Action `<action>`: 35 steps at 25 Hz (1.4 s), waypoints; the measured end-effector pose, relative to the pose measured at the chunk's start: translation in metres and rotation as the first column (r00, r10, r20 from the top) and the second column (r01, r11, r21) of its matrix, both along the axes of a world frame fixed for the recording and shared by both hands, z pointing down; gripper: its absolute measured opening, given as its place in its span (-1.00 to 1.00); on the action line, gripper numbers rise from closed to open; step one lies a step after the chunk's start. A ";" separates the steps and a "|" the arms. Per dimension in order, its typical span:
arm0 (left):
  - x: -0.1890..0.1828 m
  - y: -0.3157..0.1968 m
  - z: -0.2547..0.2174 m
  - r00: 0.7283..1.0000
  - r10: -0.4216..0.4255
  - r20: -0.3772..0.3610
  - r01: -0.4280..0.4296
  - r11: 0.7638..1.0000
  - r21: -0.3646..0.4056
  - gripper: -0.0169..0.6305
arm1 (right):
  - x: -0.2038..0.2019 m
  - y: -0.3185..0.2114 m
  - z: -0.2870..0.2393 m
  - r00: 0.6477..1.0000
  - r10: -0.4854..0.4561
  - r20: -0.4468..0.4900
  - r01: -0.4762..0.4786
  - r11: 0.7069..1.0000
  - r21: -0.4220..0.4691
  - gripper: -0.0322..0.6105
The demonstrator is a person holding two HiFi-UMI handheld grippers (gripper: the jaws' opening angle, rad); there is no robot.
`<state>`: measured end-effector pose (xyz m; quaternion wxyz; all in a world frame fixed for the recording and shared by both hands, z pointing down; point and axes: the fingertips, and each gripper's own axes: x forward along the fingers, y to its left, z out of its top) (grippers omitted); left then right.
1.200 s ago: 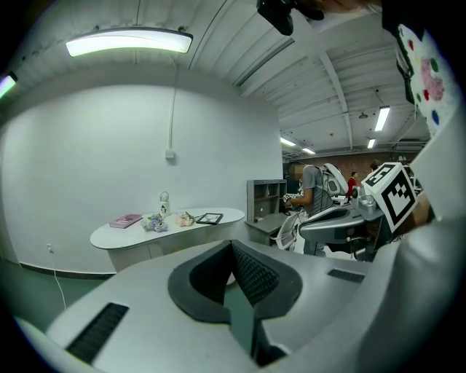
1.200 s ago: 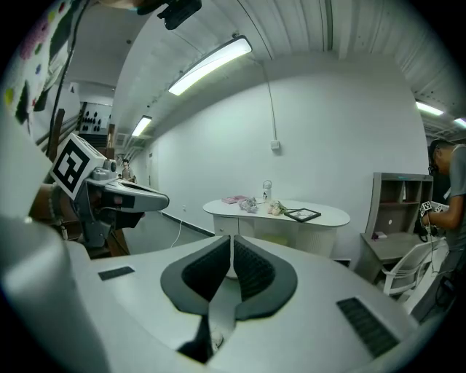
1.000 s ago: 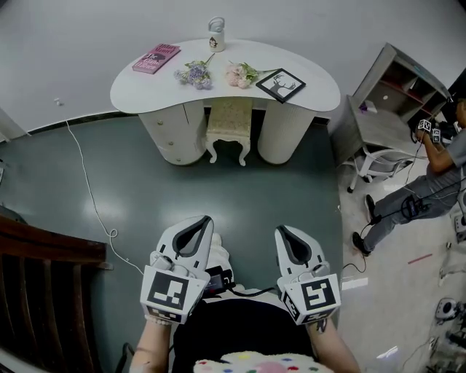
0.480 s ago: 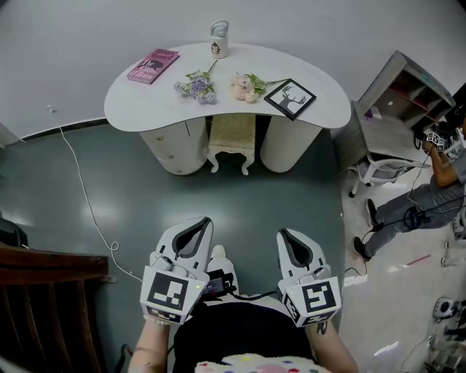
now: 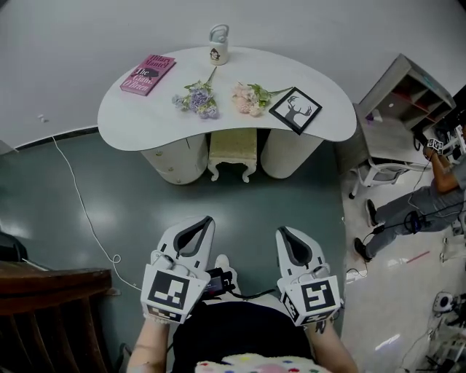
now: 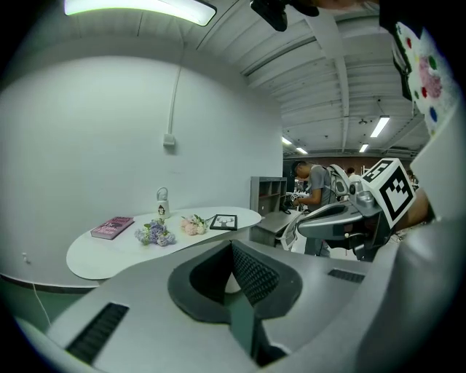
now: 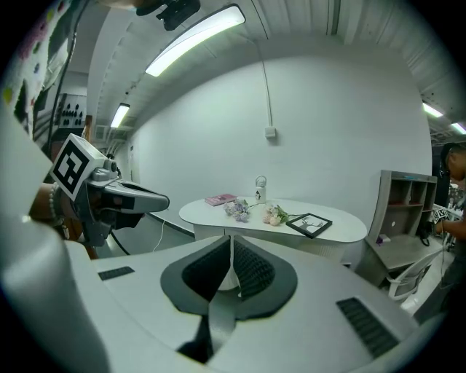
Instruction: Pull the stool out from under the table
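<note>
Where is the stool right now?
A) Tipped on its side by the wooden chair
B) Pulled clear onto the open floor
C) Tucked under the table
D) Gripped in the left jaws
C: the stool stands upright in the gap under the table, with its seat partly covered by the tabletop and only its front legs showing.

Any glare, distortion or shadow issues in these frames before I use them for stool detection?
Head view: wide-angle bowing, soft glare on the floor, stool mostly shaded under the table. Left gripper view: round black vignette, ceiling light blown out. Right gripper view: same vignette, bright light strip.
</note>
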<state>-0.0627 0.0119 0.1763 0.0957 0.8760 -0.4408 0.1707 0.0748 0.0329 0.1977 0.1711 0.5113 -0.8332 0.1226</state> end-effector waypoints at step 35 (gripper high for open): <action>-0.015 -0.066 0.033 0.993 -0.113 -0.023 0.112 0.992 -0.062 -0.90 | -0.018 -0.066 0.038 0.983 -0.173 -0.062 0.169 0.983 -0.071 -0.77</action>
